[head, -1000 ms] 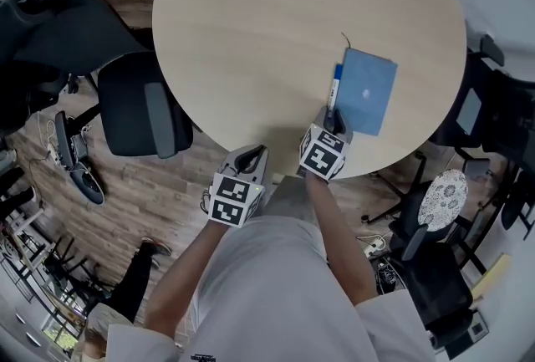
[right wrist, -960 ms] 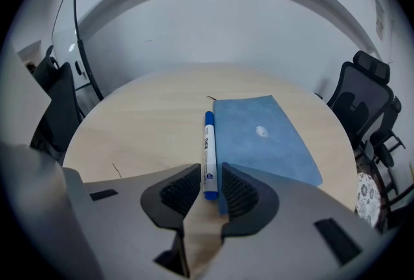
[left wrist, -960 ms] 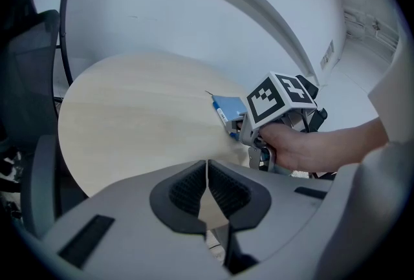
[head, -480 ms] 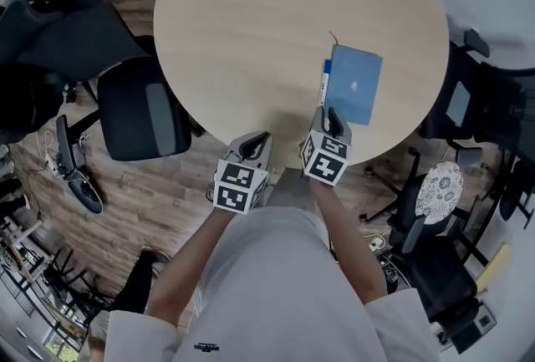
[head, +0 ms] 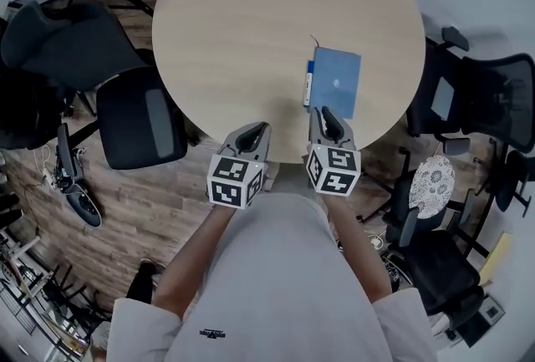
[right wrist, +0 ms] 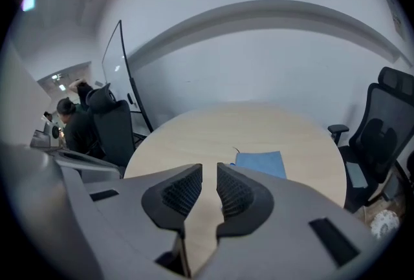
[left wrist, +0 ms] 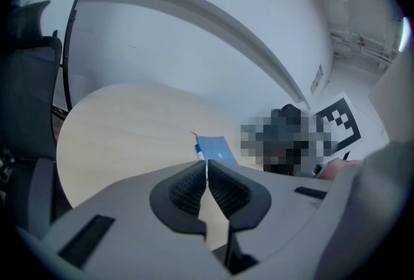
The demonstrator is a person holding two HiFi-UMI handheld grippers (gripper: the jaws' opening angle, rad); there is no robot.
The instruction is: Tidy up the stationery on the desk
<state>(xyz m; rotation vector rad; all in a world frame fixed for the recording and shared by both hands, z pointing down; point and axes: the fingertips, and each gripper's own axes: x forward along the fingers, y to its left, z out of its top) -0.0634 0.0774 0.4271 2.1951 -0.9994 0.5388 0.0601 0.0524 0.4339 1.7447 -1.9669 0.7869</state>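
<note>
Head view: notebook (head: pixel 337 84) near table (head: pixel 234 34) edge, open wood leftward.

Left tongs (head: pixel 257 130): jaws together, empty, over the near edge of the table (head: pixel 251 34). Right tongs (head: pixel 326 114), alongside over the same edge: jaws slightly apart, just been closing, nothing between them.

A black swivel office chair with a grey back panel (head: pixel 142 114) stands on the brown wood-plank floor (head: pixel 125 210) at the head view's left; a second dark padded chair (head: pixel 67 38) is just behind it; at the right, a black mesh-backed chair (head: pixel 493 97) stands near a round white dotted seat (head: pixel 432 185); the right gripper view shows a dark-clothed person (right wrist: pixel 72 130) at far left beside a tall black-edged board (right wrist: pixel 123 78), before a plain white wall (right wrist: pixel 259 59).
</note>
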